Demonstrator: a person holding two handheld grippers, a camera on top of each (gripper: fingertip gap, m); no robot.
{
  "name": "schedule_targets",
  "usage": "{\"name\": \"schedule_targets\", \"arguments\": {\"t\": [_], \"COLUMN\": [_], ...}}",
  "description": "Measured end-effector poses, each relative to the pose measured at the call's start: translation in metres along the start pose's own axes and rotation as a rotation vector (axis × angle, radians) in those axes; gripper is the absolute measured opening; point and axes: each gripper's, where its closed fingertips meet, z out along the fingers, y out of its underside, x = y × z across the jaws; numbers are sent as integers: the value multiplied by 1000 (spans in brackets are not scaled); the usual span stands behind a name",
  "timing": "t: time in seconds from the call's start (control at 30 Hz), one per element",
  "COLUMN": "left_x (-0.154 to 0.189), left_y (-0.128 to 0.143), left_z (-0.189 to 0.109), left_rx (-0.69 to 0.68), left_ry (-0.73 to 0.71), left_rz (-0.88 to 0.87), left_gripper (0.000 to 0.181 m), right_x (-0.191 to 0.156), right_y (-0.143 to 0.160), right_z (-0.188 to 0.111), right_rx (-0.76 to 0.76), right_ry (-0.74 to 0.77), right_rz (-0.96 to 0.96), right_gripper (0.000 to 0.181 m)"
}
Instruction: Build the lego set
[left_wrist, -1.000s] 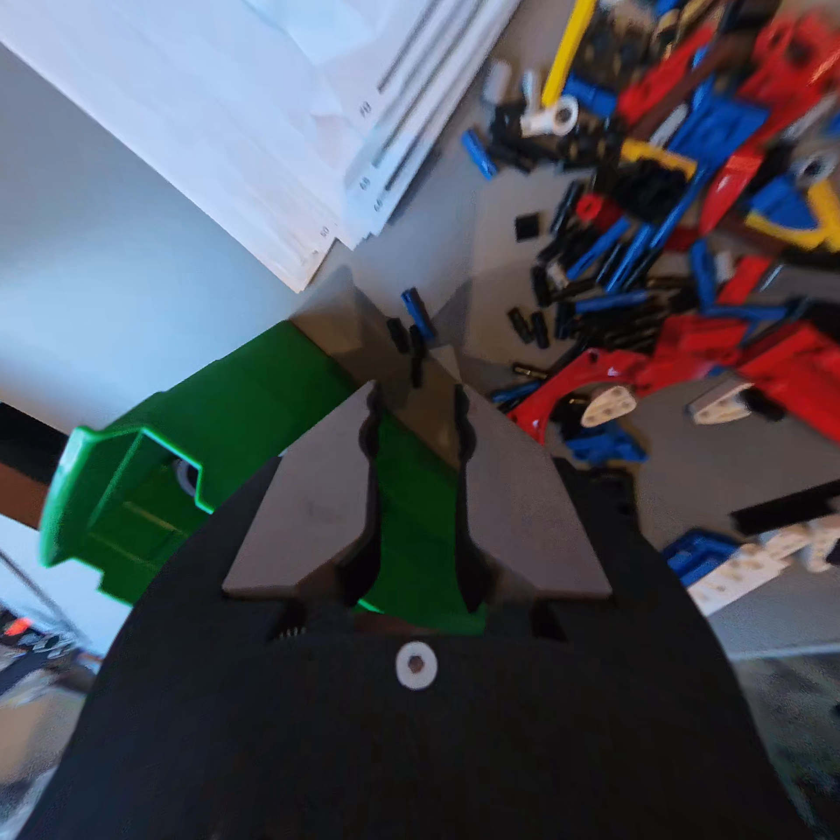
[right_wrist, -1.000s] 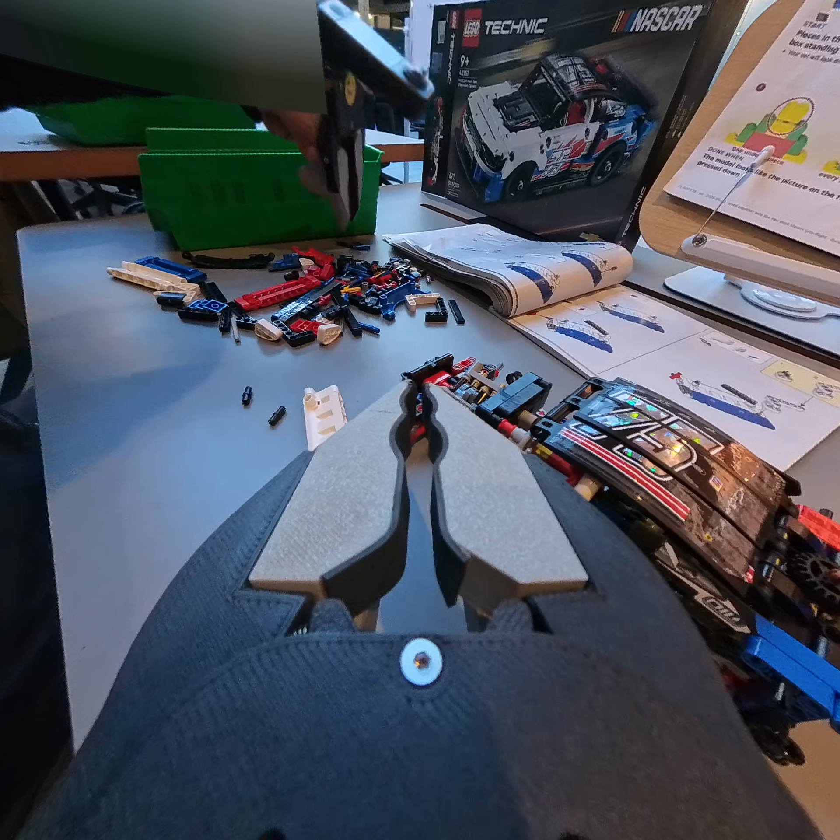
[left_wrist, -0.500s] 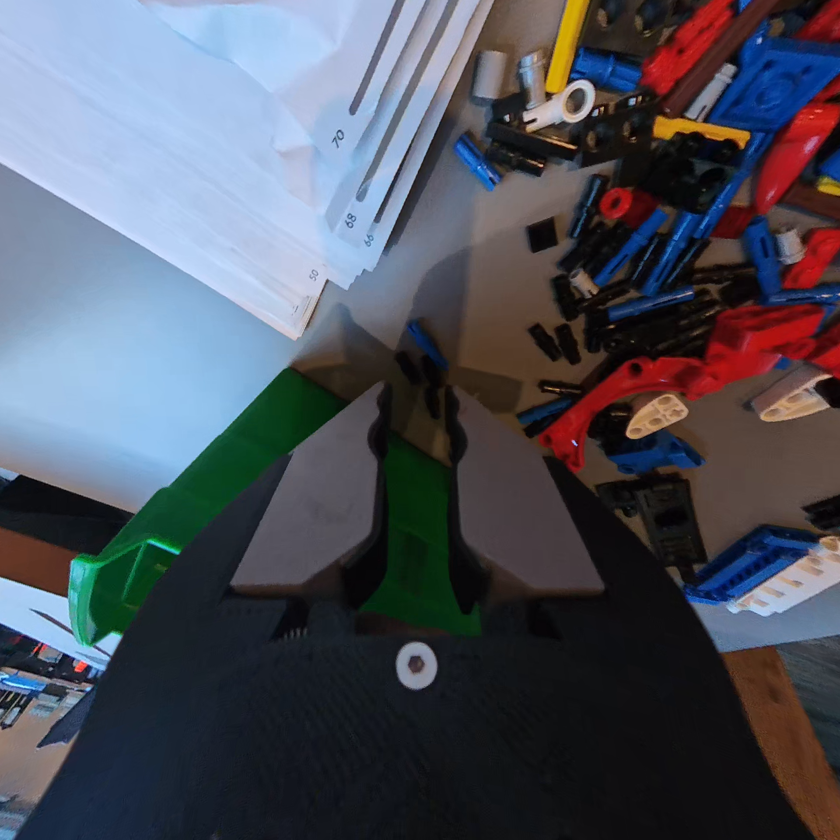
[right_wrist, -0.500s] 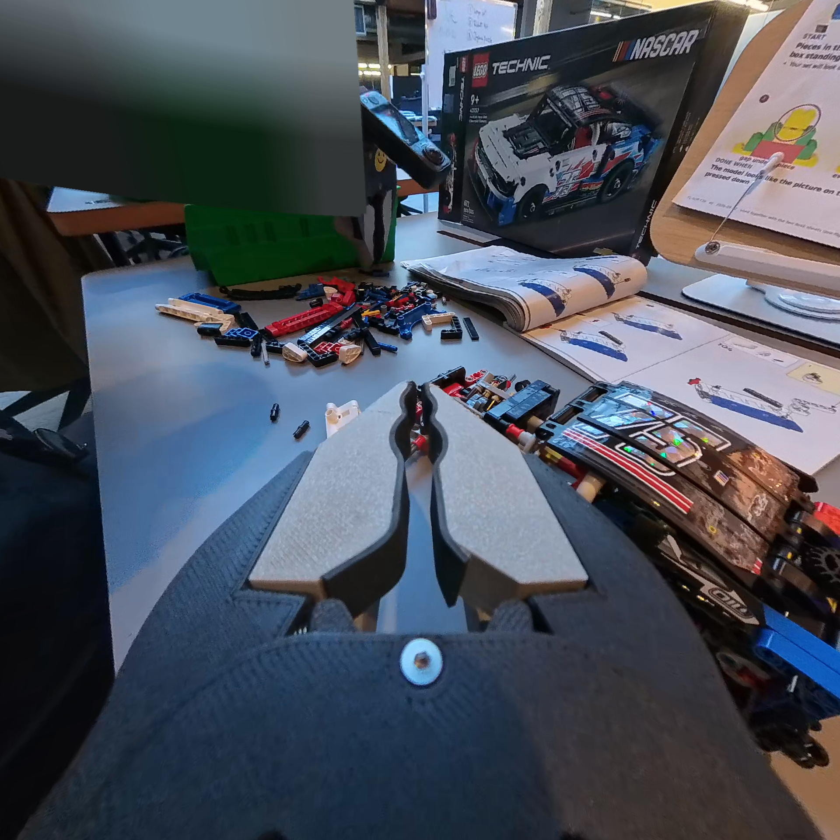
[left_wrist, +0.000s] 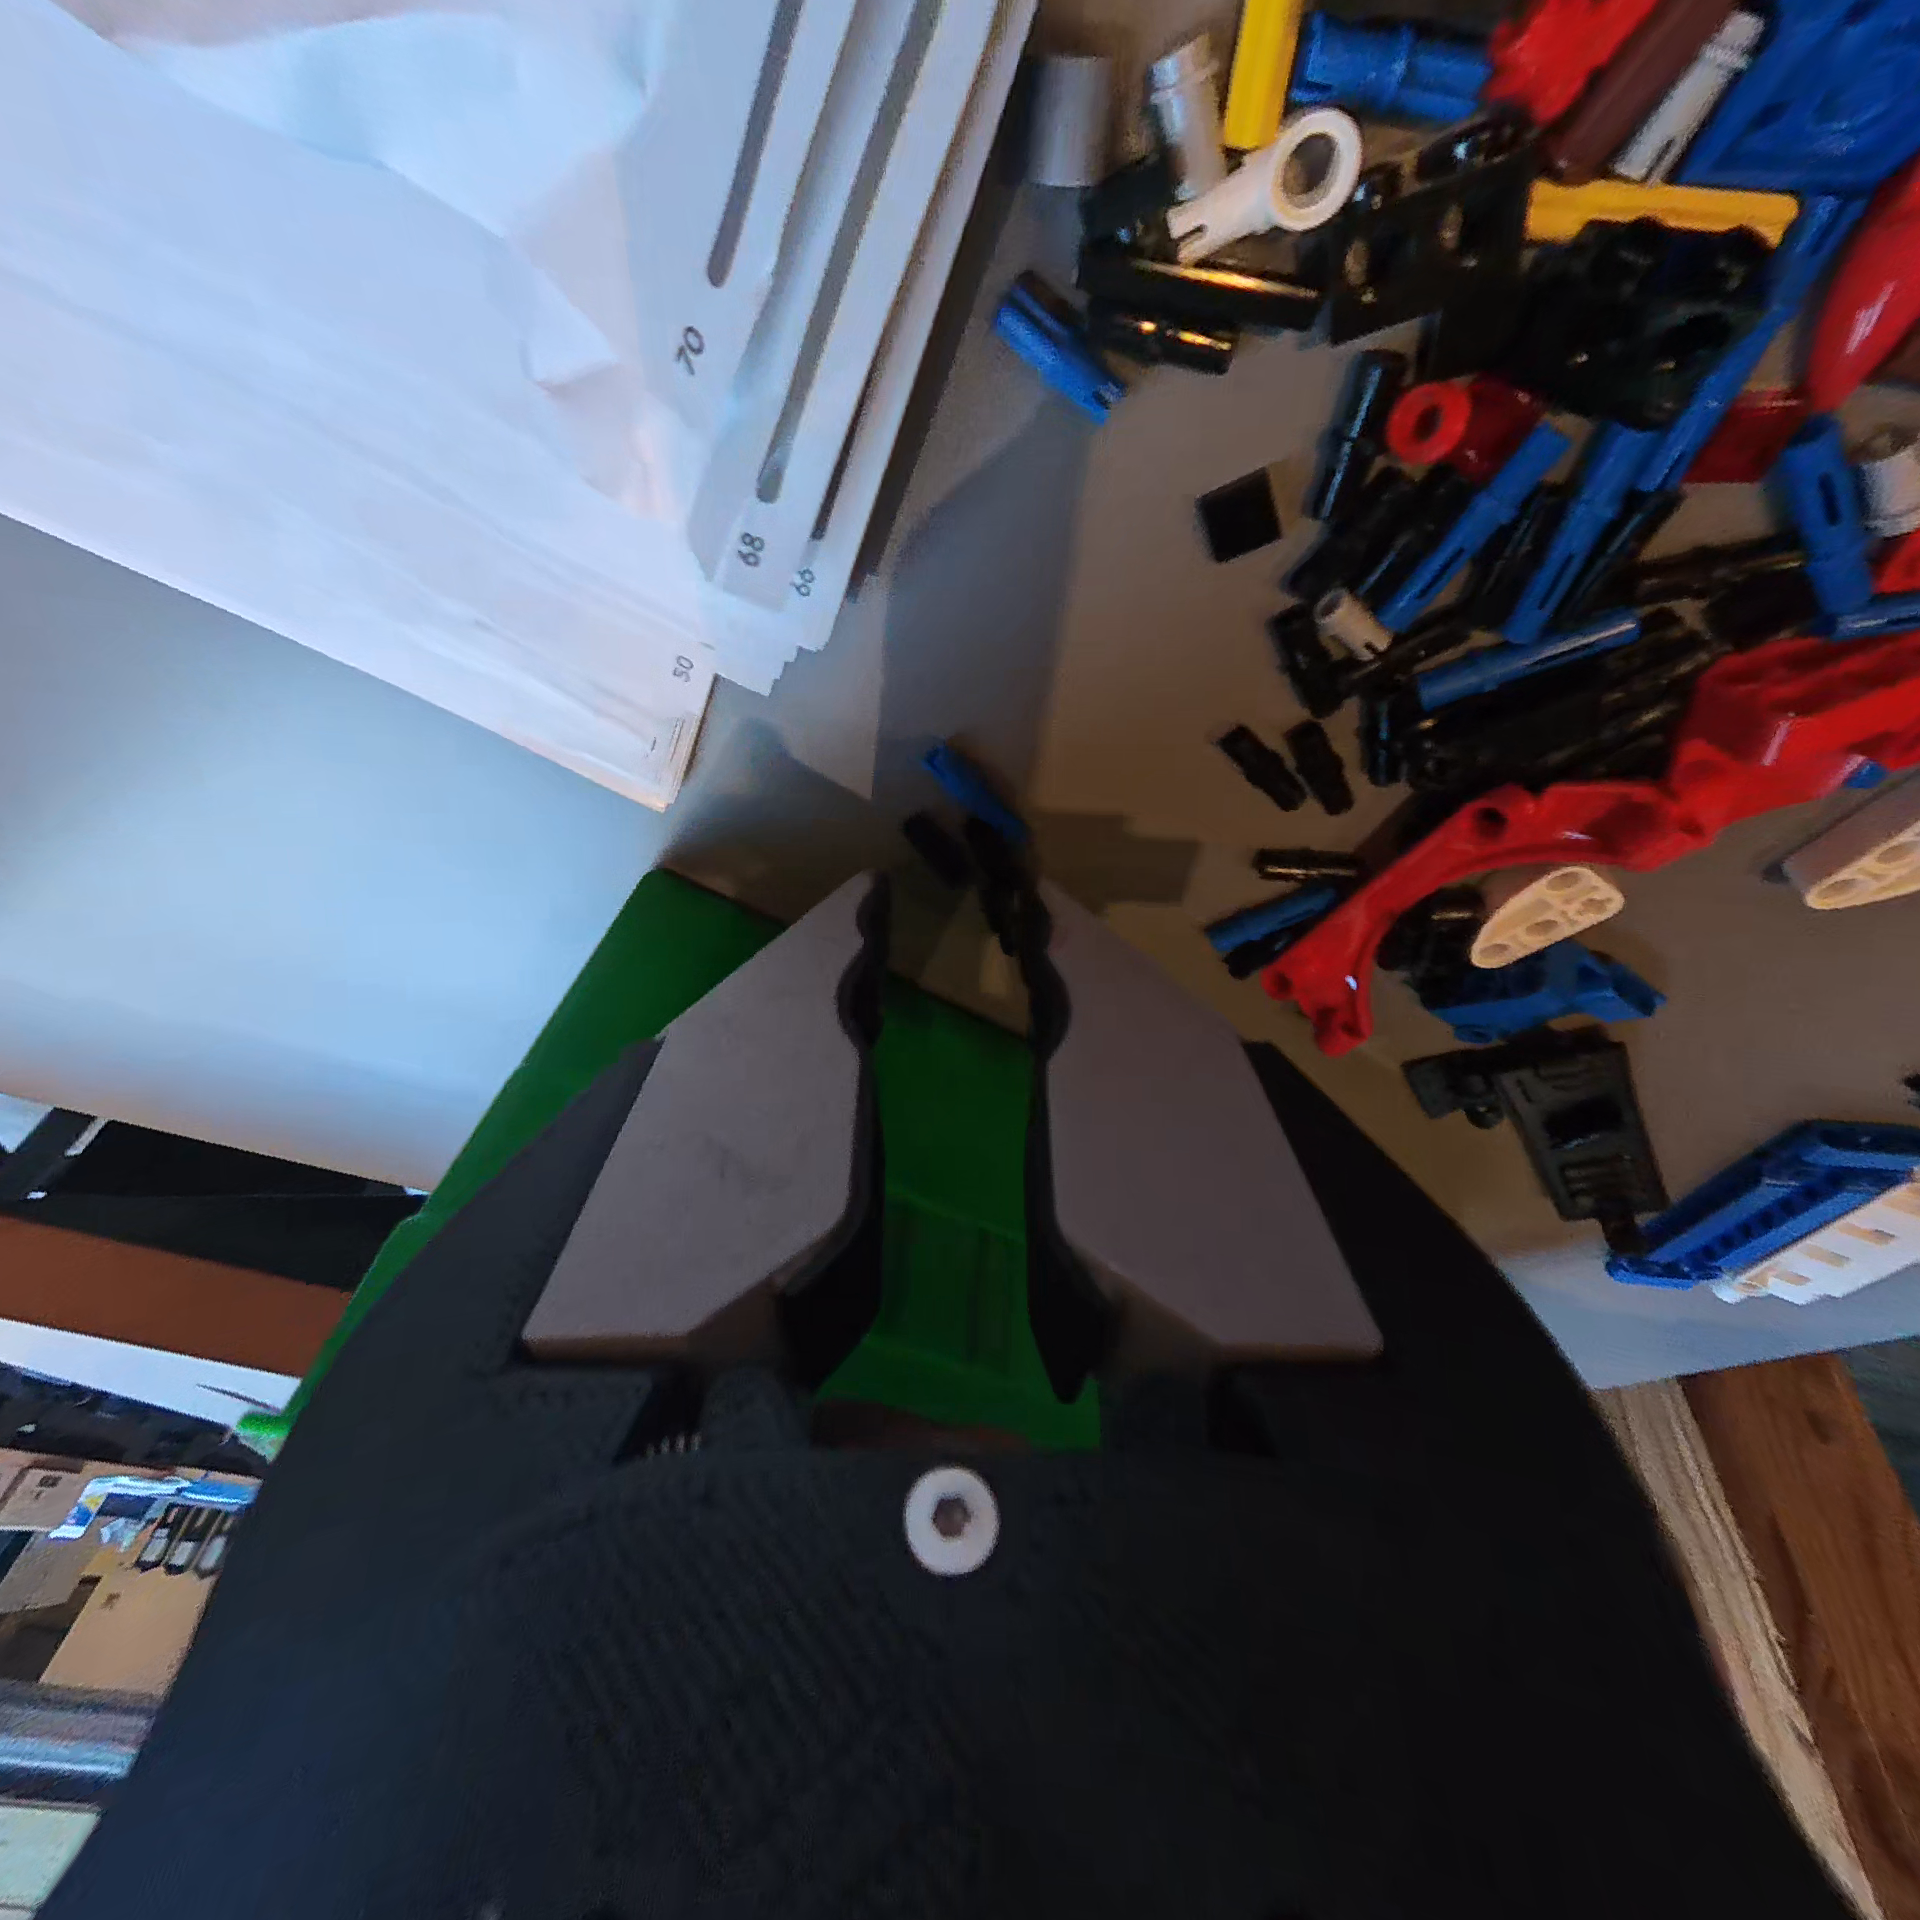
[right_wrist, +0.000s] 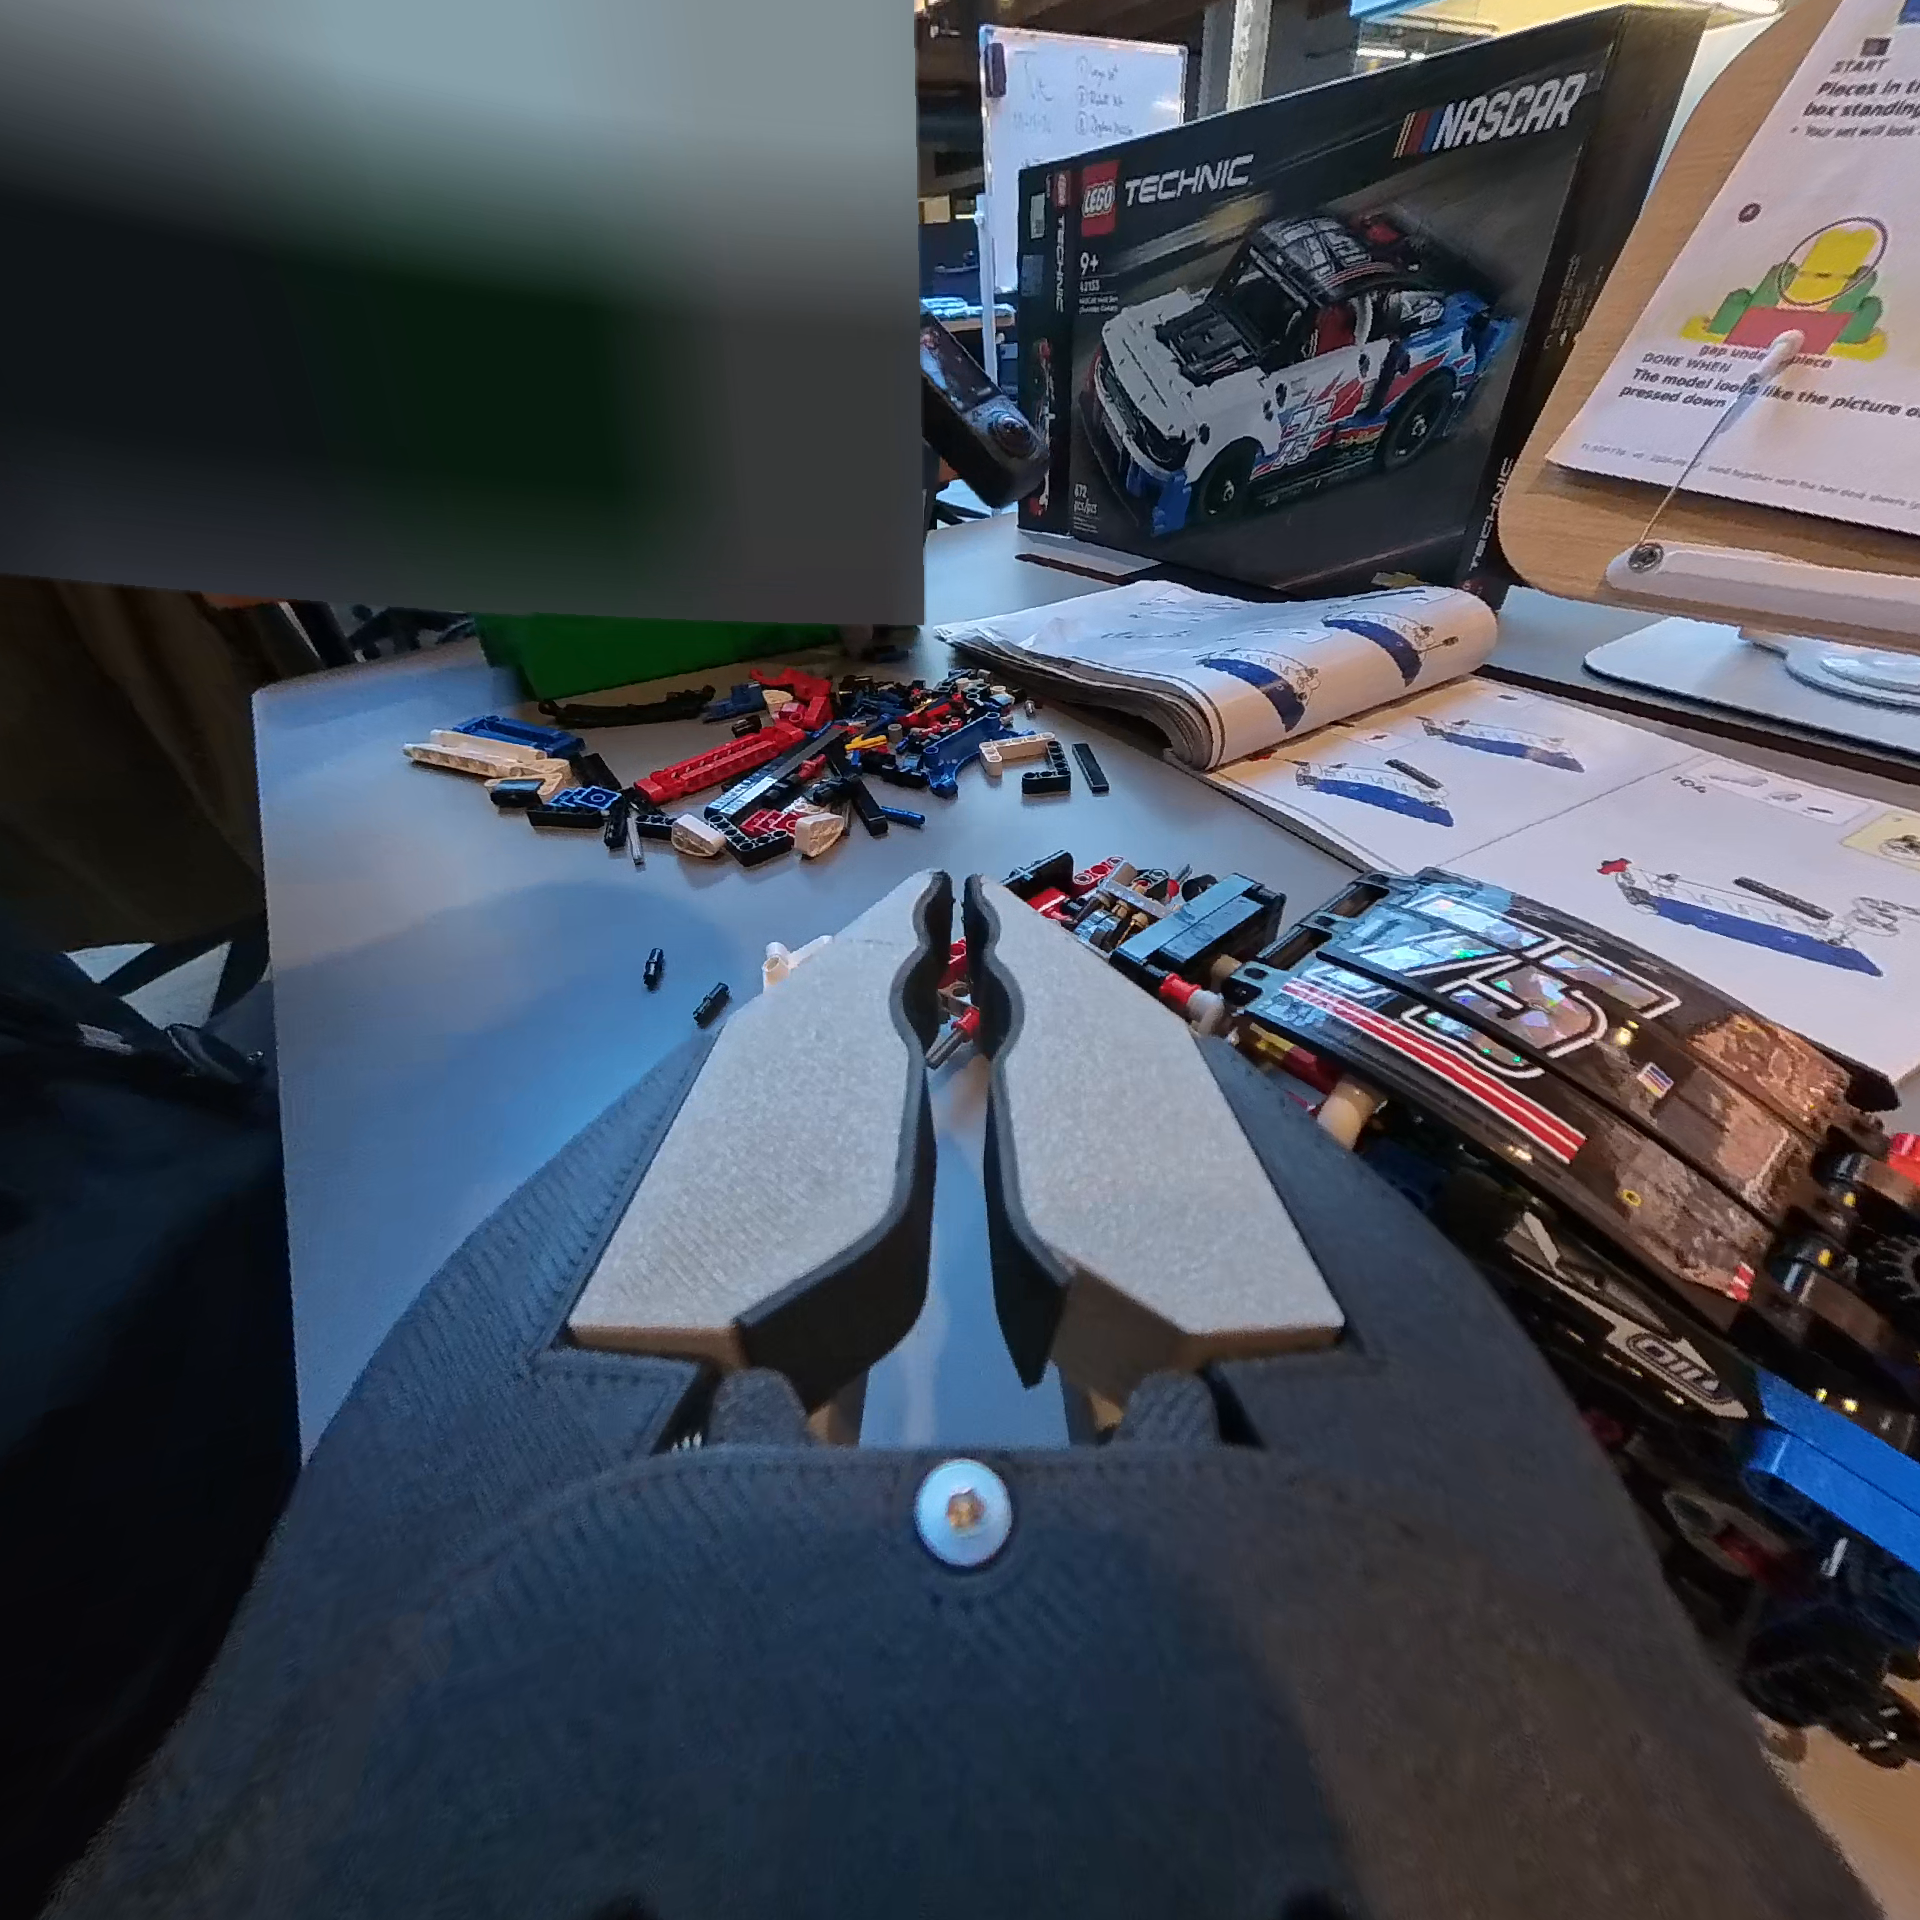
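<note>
- Black box (right_wrist: 1299, 343) ahead of me: printed brand lettering and numbers.
- Booklet (left_wrist: 748, 436): small page numbers at the corners.
- Car model (right_wrist: 1507, 997): large number decal.
- White sheet (right_wrist: 1766, 312) at my right: printed lines.
- Whiteboard (right_wrist: 1081, 94): handwriting, too small to read.

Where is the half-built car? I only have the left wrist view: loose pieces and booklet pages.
Observer: The half-built car lies on the grey table, just right of the right gripper.
Operator: Is that gripper holding anything?
Observer: No. Its jaws are nearly shut, and I can see nothing gripped between them.
Operator: Any stray parts near it?
Observer: Two small black pins lie on the table, left of its tips.
</note>
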Motion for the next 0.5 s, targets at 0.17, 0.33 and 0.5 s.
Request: {"name": "schedule_targets", "arguments": {"t": [0.17, 0.33, 0.5], "left_x": [1, -5, -7], "left_y": [0, -1, -2], "left_z": [1, 2, 2], "left_rx": [-25, -59, -55], "left_ry": [44, 73, 49], "left_rz": [16, -3, -17], "left_gripper": [22, 8, 4], "right_x": [0, 0, -1], "right_y": [-1, -1, 0], "right_z": [0, 0, 0], "right_rx": [3, 3, -2], "right_ry": [-4, -3, -1], "right_rz": [2, 0, -5], "right_gripper": [0, 0, 0]}}
